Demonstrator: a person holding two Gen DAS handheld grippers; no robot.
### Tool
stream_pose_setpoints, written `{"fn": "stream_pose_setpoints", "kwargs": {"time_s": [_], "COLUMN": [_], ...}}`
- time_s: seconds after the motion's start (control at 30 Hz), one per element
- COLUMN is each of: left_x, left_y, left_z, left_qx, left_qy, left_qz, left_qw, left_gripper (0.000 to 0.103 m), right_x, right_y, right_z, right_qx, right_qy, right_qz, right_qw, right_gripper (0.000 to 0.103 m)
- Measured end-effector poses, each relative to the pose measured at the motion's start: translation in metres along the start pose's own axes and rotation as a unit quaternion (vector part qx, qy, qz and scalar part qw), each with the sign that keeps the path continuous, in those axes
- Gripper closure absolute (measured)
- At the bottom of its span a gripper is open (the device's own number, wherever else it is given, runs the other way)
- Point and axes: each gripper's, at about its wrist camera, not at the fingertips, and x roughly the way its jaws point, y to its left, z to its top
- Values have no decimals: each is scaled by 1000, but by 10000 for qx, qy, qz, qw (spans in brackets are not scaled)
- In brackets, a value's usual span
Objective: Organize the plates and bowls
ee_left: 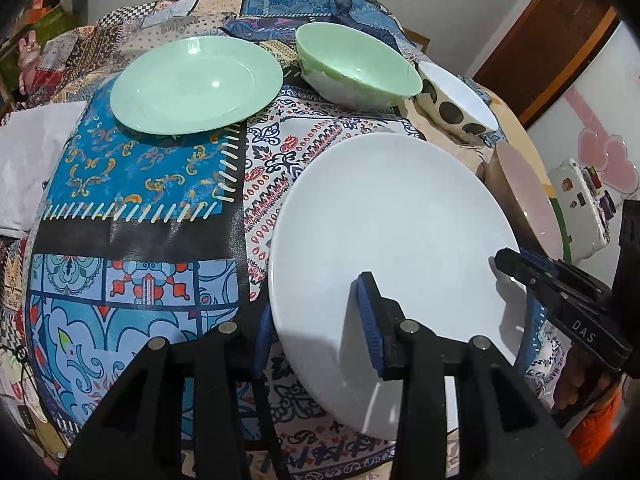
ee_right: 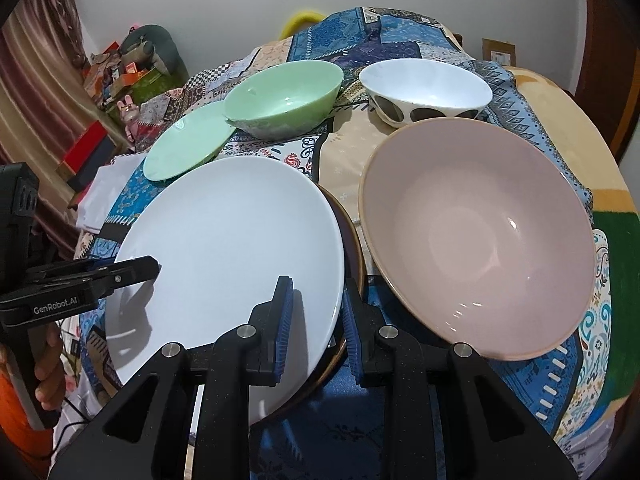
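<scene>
Both claws pinch opposite near edges of the white plate (ee_right: 232, 248), left claw (ee_left: 320, 328) and right claw (ee_right: 316, 320), above a dark plate (ee_right: 352, 280) on the worktop (ee_left: 132, 184); uneven lifting could slip it onto the pink bowl (ee_right: 476, 236).

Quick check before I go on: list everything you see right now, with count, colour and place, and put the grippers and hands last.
white plate: 1, white, nearest, both grippers at its rim
dark plate: 1, dark with brown rim, under the white plate
green plate: 1, pale green, far left
green bowl: 1, pale green, beside the green plate
spotted bowl: 1, white with dark spots, far right
pink bowl: 1, pink, near right
tablecloth: 1, patchwork, mostly blue
left gripper: black, blue pads, astride the plate's left rim
right gripper: same, on the right rim
hand: 1, holding the left gripper
</scene>
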Motion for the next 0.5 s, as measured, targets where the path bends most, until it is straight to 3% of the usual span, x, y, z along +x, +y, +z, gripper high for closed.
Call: {"fn": "stream_pose_setpoints", "kwargs": {"time_s": [0.5], "left_x": [8], "left_y": [4], "left_z": [3], "left_qx": [-26], "left_qy": [32], "left_qz": [-39], "left_qw": [10000], "left_gripper": [64], "right_x": [-1], "right_y": [-1], "right_z": [-3], "right_qx": [35], "right_qy": [-71], "right_qz": [-63], "right_qw": [9999], "right_gripper": [81]}}
